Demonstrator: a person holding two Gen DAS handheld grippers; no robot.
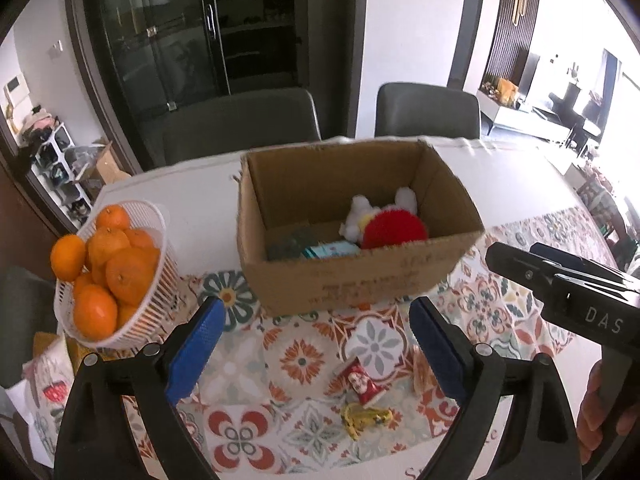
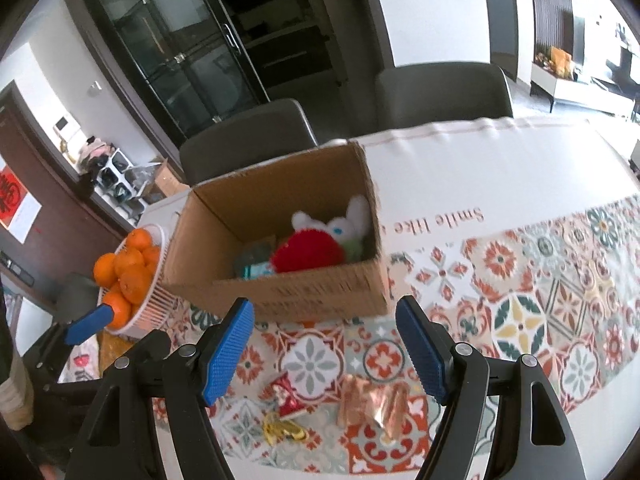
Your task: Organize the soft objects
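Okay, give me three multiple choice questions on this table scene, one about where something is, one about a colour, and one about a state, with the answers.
1. Where is the red fuzzy ball?
A. in the cardboard box
B. in the basket
C. on the tablecloth

2. What colour are the gripper pads?
A. red
B. blue
C. green

3. How is the box?
A. taped shut
B. lying on its side
C. open at the top

Answers: 1 A, the ball sits inside the box beside a white plush. 2 B, the pads are blue in both views. 3 C, its inside shows from above.
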